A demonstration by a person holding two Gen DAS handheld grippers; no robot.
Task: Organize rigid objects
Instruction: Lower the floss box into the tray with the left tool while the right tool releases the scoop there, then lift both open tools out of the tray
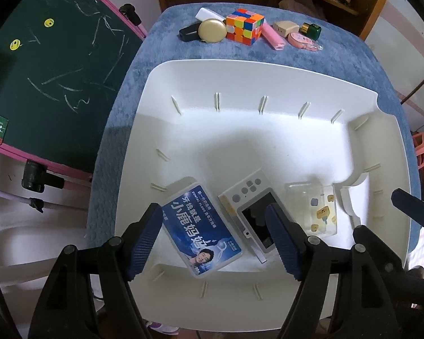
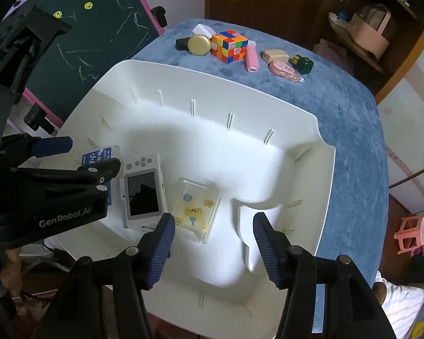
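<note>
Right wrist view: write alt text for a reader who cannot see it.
The open right gripper hovers over a white bin holding a clear patterned case, a small white camera and a blue box. Beyond the bin, a puzzle cube and other small items sit on a blue cloth.

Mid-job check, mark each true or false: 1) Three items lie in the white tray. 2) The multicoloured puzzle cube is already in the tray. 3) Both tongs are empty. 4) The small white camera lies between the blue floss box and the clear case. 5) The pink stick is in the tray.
1) True: the blue dental floss box, the small white digital camera and the clear plastic case with yellow stickers lie in the white plastic tray.
2) False: the multicoloured puzzle cube sits on the blue cloth beyond the tray.
3) True: left tongs and right tongs stand open, gripping nothing.
4) True.
5) False: the pink stick lies on the cloth beside the cube.
</note>
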